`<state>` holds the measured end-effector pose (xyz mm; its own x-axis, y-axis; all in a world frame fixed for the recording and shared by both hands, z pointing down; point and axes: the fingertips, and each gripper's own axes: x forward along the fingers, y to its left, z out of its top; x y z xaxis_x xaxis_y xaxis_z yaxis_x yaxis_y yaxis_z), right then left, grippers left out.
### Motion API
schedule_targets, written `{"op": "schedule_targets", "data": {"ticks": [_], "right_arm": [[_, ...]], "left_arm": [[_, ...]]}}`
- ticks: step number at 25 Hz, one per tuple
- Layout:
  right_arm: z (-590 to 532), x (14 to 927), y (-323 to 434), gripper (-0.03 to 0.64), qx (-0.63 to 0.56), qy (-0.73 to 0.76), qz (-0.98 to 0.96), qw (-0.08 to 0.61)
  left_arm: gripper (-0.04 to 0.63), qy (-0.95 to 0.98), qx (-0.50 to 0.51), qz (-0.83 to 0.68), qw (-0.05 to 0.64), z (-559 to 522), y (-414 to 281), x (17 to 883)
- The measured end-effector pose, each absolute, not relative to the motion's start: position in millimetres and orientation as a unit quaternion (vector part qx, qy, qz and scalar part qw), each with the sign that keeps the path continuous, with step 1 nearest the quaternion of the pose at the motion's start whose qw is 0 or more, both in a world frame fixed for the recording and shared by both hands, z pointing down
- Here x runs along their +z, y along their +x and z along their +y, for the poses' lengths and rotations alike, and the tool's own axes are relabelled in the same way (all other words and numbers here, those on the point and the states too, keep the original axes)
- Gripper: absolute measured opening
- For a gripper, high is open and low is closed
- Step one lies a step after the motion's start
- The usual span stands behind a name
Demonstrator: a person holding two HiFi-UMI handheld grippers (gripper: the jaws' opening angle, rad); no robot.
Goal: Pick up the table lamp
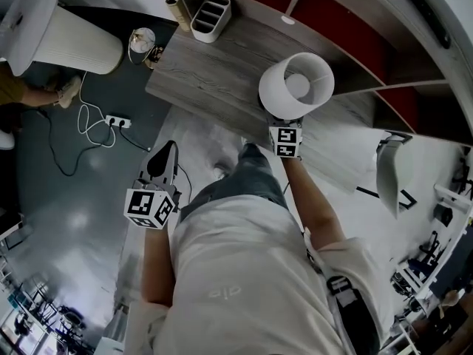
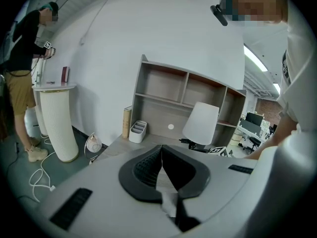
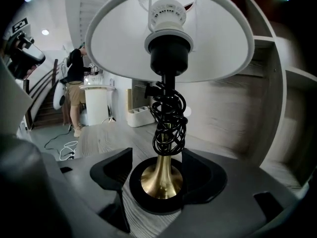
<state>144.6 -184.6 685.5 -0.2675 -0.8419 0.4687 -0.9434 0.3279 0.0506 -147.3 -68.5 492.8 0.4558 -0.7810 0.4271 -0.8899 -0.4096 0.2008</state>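
your right hand-held gripper [image 3: 158,158] has its jaws spread either side of the black foot of the table lamp [image 3: 168,58], close against its rim, with no squeeze evident yet. the lamp stands upright on the worktop [image 3: 106,135], its cord [image 3: 169,118] wound round the brass stem. your left hand-held gripper [image 2: 161,150] is pressed together on nothing, low and off the worktop. the reach looks done; clamping and lifting remain.
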Motion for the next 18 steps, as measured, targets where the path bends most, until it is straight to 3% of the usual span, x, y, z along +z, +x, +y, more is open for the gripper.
{"op": "schedule_targets", "data": {"ticks": [15,18], "right_arm": [[-209.5,704.1,151.2,0.305,0.129,0.581,-0.777,0.203],[-212.3,712.1,156.2,0.273,0.139,0.592,-0.766,0.206]], "left_arm": [[0.017,0.824,0.139,-0.507,0.209,-71.8,-147.0,499.3],[0.017,0.823,0.14,-0.509,0.21,-71.7,-148.7,500.5]]}}
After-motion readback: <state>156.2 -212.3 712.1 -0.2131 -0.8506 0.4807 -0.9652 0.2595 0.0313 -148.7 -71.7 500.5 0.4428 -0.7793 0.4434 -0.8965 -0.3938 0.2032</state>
